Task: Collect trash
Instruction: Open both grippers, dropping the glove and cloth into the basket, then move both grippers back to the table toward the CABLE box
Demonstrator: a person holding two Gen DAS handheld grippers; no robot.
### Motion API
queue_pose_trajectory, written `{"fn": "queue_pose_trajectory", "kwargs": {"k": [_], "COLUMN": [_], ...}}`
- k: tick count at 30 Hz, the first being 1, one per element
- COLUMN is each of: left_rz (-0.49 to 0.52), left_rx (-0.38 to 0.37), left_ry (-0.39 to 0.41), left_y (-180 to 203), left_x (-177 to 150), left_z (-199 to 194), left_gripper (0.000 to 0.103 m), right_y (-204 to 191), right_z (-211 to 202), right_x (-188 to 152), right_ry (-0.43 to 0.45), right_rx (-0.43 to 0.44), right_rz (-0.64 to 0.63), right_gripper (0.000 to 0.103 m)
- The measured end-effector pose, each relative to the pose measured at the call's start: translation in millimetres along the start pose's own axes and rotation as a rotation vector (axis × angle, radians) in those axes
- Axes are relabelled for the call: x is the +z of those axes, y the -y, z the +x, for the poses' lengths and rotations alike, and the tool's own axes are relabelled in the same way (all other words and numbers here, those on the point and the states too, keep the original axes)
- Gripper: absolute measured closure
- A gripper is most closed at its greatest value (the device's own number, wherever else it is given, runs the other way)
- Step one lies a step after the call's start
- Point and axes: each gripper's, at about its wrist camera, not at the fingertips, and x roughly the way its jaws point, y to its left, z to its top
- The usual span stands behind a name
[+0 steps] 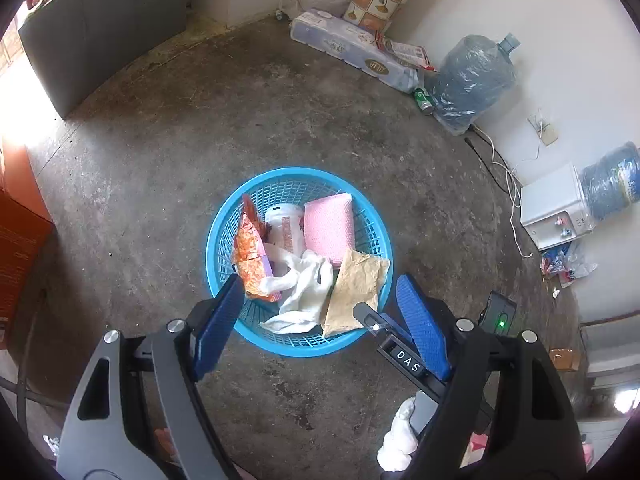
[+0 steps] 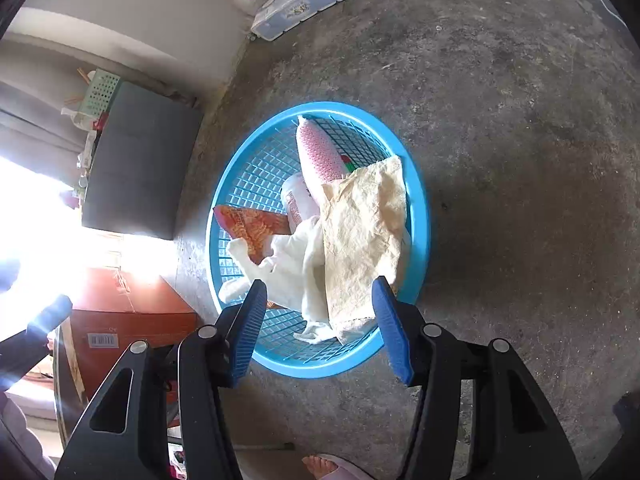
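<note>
A blue plastic basket (image 1: 224, 236) stands on the concrete floor and also shows in the right wrist view (image 2: 248, 168). It holds an orange snack bag (image 1: 250, 256), a white cup (image 1: 285, 224), a pink pack (image 1: 329, 228), a white cloth (image 1: 306, 292) and a crumpled brown paper (image 1: 358, 288). The brown paper (image 2: 362, 232) lies on top of the white cloth (image 2: 292, 264) beside the pink pack (image 2: 320, 156). My left gripper (image 1: 320, 292) is open and empty above the basket's near side. My right gripper (image 2: 318, 296) is open and empty above the basket too.
Along the far wall lie a tissue pack (image 1: 352, 50), a green can (image 1: 424, 100), wrapped water jugs (image 1: 472, 80) and a white dispenser (image 1: 556, 206) with cords. A grey cabinet (image 1: 100, 28) stands left, an orange box (image 2: 128, 312) nearby. A bare foot (image 2: 324, 466) is close below.
</note>
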Motion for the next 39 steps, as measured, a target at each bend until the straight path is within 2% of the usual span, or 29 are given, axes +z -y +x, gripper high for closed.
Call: {"fn": "queue_pose_trajectory", "kwargs": {"k": [5,10,14,20,26,30,35,39], "left_rz": [0.002,0.005,0.03,-0.002,-0.168,-0.334,-0.537,-0.63], "left_rx": [0.003,-0.058,-0.072,-0.034,0.068,0.192,0.315,0.375], "left_ry": [0.084,0.164,0.235,0.375,0.561,0.654,0.717,0.731], "left_y": [-13,-21,-34,-77,-153,-209,-273,-306], "left_x": [-3,-20,-55,-124,-213,-279,-359,-403], "left_z": [-37,-98,-156,-252,-349,-400,-436,-446], "left_gripper": [0.029,0.029,0.029,0.029,0.026,0.024,0.024,0.024], "right_y": [14,17,12,-20,-107,-187,-289,-367], "right_z": [-21,-66,-102,-134,-174,-195,-200,-188], "right_x": [-6,-23,-45,-71,-89,-123,-187,-253], "right_ry": [0.068,0.119,0.144,0.116,0.134,0.115,0.008,-0.129], "right_rx": [0.01,0.045,0.089,0.139,0.248,0.329,0.433,0.511], "right_rz": [0.011,0.006,-0.039,-0.138,-0.353,-0.566,-0.858,-1.056], "right_gripper": [0.048,0.048,0.039,0.038,0.038,0.034,0.03,0.022]}}
